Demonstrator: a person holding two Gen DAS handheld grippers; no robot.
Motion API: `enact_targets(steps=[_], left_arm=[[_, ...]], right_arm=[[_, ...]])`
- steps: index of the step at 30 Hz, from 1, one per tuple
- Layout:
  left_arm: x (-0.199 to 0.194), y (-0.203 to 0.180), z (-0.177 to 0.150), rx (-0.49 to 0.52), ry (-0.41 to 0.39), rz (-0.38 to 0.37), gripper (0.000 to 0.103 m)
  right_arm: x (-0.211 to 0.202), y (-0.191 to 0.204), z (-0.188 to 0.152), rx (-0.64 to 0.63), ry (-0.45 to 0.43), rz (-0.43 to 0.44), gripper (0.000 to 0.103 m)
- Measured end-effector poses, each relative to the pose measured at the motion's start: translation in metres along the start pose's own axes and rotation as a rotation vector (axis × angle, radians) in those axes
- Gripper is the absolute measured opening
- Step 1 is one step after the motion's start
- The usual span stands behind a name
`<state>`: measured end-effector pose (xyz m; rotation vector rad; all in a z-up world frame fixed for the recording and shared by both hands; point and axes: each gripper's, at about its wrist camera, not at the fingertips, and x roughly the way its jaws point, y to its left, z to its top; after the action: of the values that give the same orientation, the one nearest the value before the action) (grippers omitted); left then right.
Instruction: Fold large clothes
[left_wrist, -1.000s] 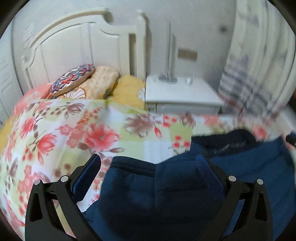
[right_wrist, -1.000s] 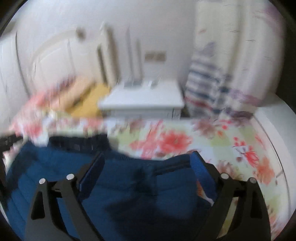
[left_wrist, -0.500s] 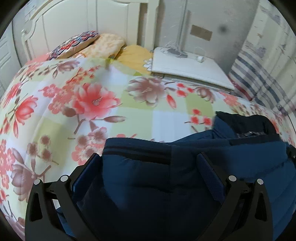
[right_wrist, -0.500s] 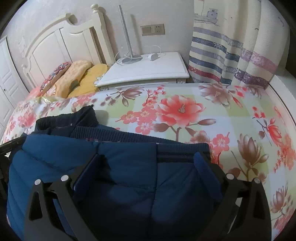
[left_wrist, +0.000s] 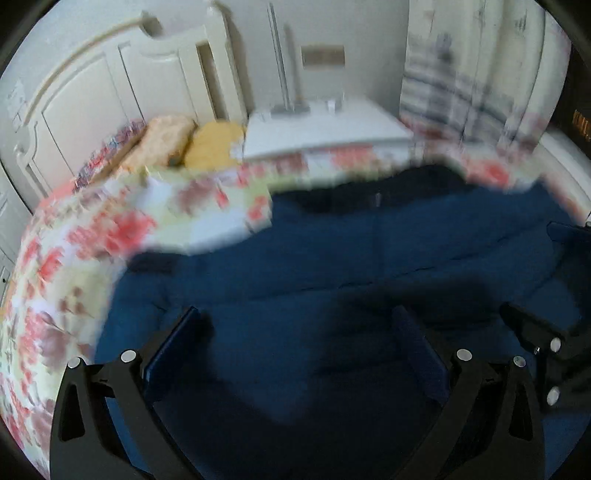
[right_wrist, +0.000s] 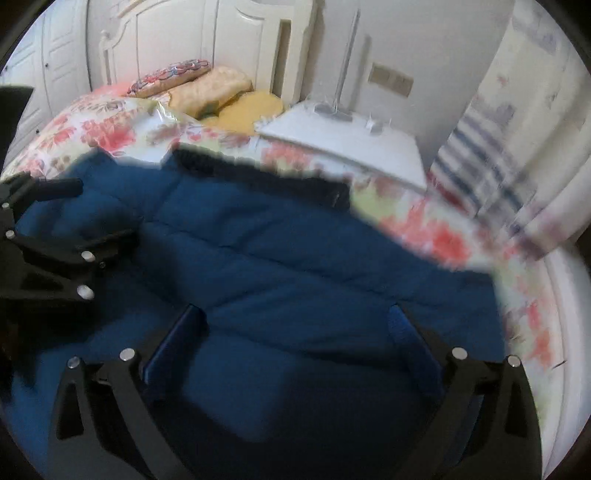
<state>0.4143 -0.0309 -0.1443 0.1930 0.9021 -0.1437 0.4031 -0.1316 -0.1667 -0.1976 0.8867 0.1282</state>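
Note:
A dark blue padded jacket (left_wrist: 332, 258) lies spread on the floral bedspread (left_wrist: 92, 240) and fills the lower half of both views. My left gripper (left_wrist: 295, 350) hovers over its left part, jaws wide open, with only flat jacket fabric beneath them. My right gripper (right_wrist: 295, 347) stands just as wide open over the jacket (right_wrist: 295, 258) on its right part, the pads not pressing on anything. The jacket's dark collar band (right_wrist: 258, 177) lies at the far edge. Both pictures are motion-blurred.
A white nightstand (right_wrist: 351, 136) with a lamp pole stands behind the bed. Pillows (right_wrist: 207, 88) lean on the white headboard (left_wrist: 110, 85) at the far left. A striped curtain (left_wrist: 461, 92) hangs at the right. Bare bedspread shows left and right of the jacket.
Both grippers have swung away from the jacket's folded edge and now sit lower over its flat body. Each view now catches the other gripper at its side. Jaws stay wide.

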Motion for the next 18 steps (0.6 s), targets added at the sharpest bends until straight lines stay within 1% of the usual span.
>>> enact_targets(steps=[2,3,4,5,7,9,10,11,12,14,15,18], left_arm=[[0.002,0.008,-0.002,-0.034,-0.001,-0.028,0.099],[0.002,0.01,-0.002,-0.038,0.001,-0.034,0.099],[-0.002,0.012,-0.004,-0.038,-0.004,-0.023,0.099],[-0.007,0.013,-0.006,-0.036,-0.013,-0.009,0.099],[-0.026,0.028,-0.016,-0.047,-0.049,0.016,0.099],[-0.04,0.047,-0.026,-0.06,-0.077,0.071,0.099],[-0.043,0.059,-0.033,-0.08,-0.081,0.11,0.099],[-0.043,0.072,-0.041,-0.111,-0.077,0.125,0.099],[-0.042,0.08,-0.046,-0.141,-0.07,0.121,0.099],[-0.037,0.095,-0.052,-0.208,-0.056,0.063,0.099],[-0.035,0.098,-0.052,-0.219,-0.054,0.05,0.099],[-0.032,0.086,-0.05,-0.171,-0.048,0.115,0.099]], right_arm=[[0.002,-0.006,0.0,0.028,0.008,0.032,0.1],[0.002,-0.008,0.001,0.035,0.016,0.044,0.1],[0.0,-0.009,0.002,0.036,0.018,0.044,0.1],[-0.005,-0.013,0.001,0.038,0.009,0.023,0.1],[-0.019,-0.03,-0.005,0.062,-0.031,-0.027,0.1],[-0.03,-0.051,-0.02,0.112,-0.048,-0.06,0.1],[-0.032,-0.06,-0.026,0.134,-0.054,-0.075,0.1],[-0.032,-0.074,-0.036,0.169,-0.056,-0.081,0.1],[-0.031,-0.087,-0.045,0.215,-0.058,-0.048,0.1],[-0.026,-0.106,-0.056,0.303,-0.07,0.049,0.1],[-0.024,-0.108,-0.057,0.315,-0.071,0.064,0.1],[-0.02,-0.106,-0.057,0.303,-0.072,0.047,0.1]])
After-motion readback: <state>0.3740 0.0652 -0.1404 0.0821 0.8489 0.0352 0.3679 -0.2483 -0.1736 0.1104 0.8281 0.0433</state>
